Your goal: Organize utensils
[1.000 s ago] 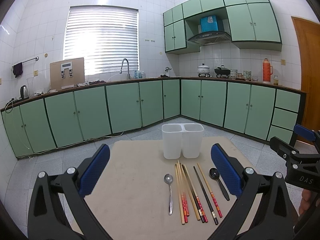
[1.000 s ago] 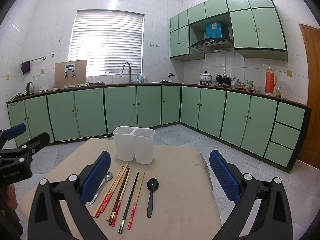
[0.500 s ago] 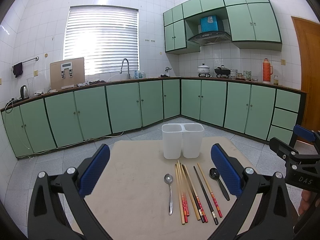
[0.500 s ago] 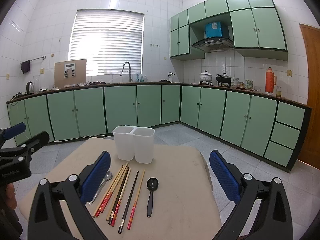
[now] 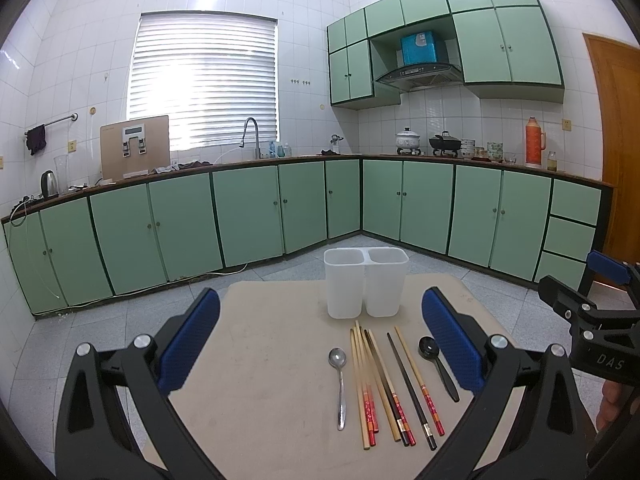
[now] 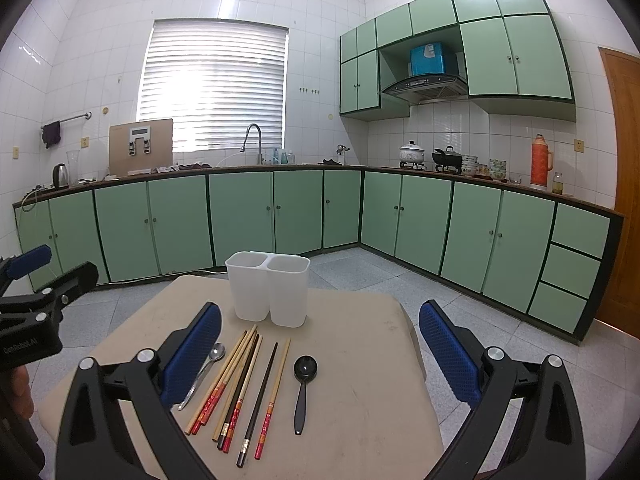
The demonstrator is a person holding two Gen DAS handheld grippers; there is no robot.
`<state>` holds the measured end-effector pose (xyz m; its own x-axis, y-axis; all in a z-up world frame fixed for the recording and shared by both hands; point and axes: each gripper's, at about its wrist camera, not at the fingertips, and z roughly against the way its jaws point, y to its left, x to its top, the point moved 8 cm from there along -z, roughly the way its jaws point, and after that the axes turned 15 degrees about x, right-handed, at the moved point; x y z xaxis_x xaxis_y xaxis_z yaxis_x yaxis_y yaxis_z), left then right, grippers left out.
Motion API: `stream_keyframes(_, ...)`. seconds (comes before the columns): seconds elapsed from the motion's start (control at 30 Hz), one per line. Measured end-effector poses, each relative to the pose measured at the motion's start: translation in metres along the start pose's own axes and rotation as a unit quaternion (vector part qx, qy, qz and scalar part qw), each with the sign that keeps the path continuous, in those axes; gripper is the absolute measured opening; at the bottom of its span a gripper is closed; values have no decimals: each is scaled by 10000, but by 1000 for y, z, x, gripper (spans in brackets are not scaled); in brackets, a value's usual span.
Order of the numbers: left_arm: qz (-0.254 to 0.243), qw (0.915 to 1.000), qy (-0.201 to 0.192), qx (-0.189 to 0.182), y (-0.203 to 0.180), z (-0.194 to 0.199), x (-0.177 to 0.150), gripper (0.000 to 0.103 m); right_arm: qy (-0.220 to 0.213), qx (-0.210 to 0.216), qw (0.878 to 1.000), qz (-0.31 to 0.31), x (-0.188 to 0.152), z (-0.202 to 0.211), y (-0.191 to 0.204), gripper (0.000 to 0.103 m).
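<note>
Left wrist view: the left gripper (image 5: 320, 336) hangs over the worktop (image 5: 256, 368), jaws wide apart and holding nothing. Just short of the holder (image 5: 365, 282) lie the spoon (image 5: 339, 384), chopsticks (image 5: 384, 384) and ladle (image 5: 438, 366).

Right wrist view: the right gripper (image 6: 320, 354) also has jaws wide apart and holds nothing; the same utensils lie before the holder (image 6: 267, 288).

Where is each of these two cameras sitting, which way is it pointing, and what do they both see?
Left wrist: rides the left gripper, looking forward over the table toward the white holder; its open blue fingers show, with the right gripper at the right edge.
Right wrist: rides the right gripper, facing likewise from farther right; its open fingers show, with the left gripper at the left edge.
Shared: holder, chopsticks, metal spoon, black spoon, green cabinets.
</note>
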<state>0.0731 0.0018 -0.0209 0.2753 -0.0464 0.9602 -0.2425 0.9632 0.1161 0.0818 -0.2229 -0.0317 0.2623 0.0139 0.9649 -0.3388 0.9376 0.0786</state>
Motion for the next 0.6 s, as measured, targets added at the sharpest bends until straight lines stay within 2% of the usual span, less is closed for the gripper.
stream_keyframes(0.6, -3, 10000, 36, 1, 1, -2, -1, 98, 43, 10, 10000, -22, -8, -7, 3, 97)
